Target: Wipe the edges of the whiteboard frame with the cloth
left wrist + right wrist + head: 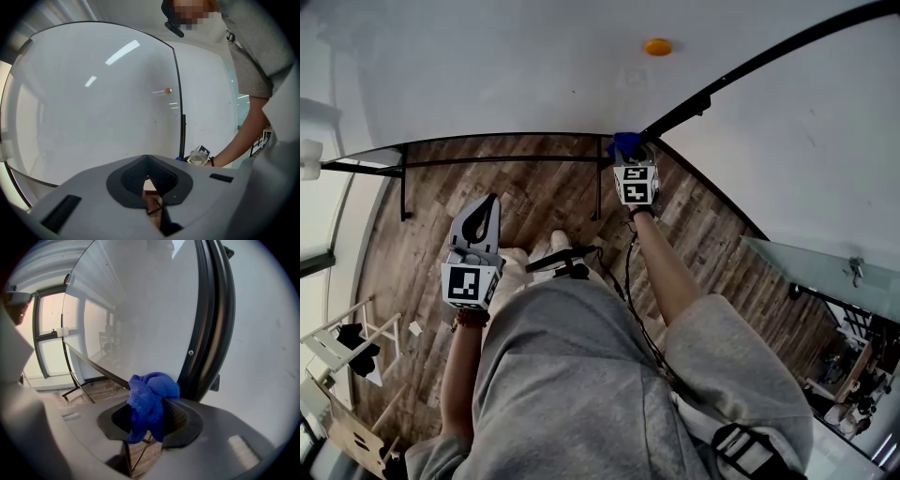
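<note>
Blue cloth [151, 392] being held at bottom corner of whiteboard frame [213, 310].
Cloth is being clamped by right gripper [150, 418]; left gripper [147, 165] is being kept clenched, empty.

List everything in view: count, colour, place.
whiteboard: one, white, straight ahead
frame: one, black, round the whiteboard
magnet: one, orange, on the whiteboard
stand: one, black, under the whiteboard
floor: one, brown wood, below
cloth: one, blue, in the right tongs, at the frame's lower corner
left tongs: one, grey, shut and empty, held back from the whiteboard
right tongs: one, grey, shut on the cloth, at the frame
</note>
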